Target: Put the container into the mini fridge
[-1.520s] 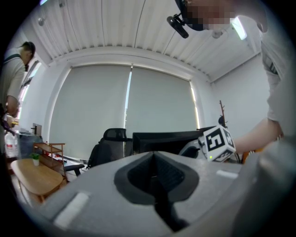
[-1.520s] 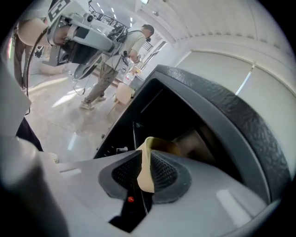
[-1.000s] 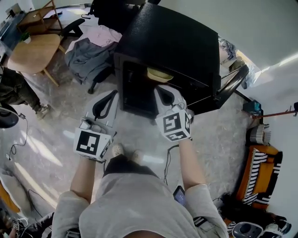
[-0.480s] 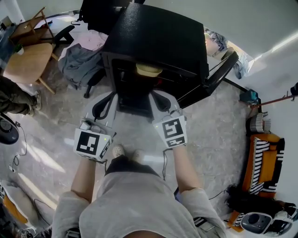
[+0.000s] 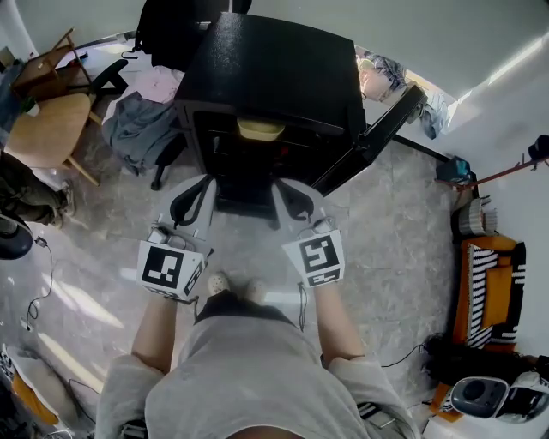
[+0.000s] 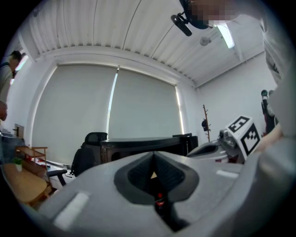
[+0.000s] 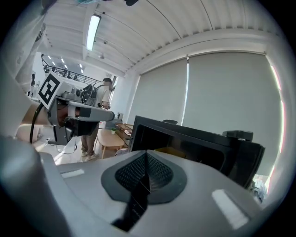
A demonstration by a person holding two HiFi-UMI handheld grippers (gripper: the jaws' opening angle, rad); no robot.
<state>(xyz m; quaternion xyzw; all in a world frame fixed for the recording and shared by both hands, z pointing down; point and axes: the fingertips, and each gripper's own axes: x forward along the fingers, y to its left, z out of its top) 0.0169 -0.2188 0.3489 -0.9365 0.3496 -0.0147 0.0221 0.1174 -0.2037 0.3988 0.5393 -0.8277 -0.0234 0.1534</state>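
Observation:
The black mini fridge (image 5: 283, 69) stands on the floor ahead of me with its door (image 5: 377, 137) swung open to the right. A pale yellow container (image 5: 260, 129) rests on a shelf inside it. Both grippers hang just in front of the opening, apart from the container. My left gripper (image 5: 206, 180) is shut with nothing in it, and so is my right gripper (image 5: 281, 184). The left gripper view shows shut jaws (image 6: 154, 159) below the fridge (image 6: 138, 146). In the right gripper view, the shut gripper (image 7: 145, 159) points at the fridge (image 7: 194, 139) and the container (image 7: 169, 150).
A pile of clothes (image 5: 137, 120) and a black office chair (image 5: 171, 26) lie left of the fridge, with a wooden table (image 5: 43, 129) further left. A person (image 5: 26, 184) stands at the left edge. An orange striped seat (image 5: 485, 300) sits at the right.
The right gripper has pulled back from the fridge opening toward me, leaving the container on the shelf. The left gripper has barely moved. My view has shifted, so the fridge sits higher.

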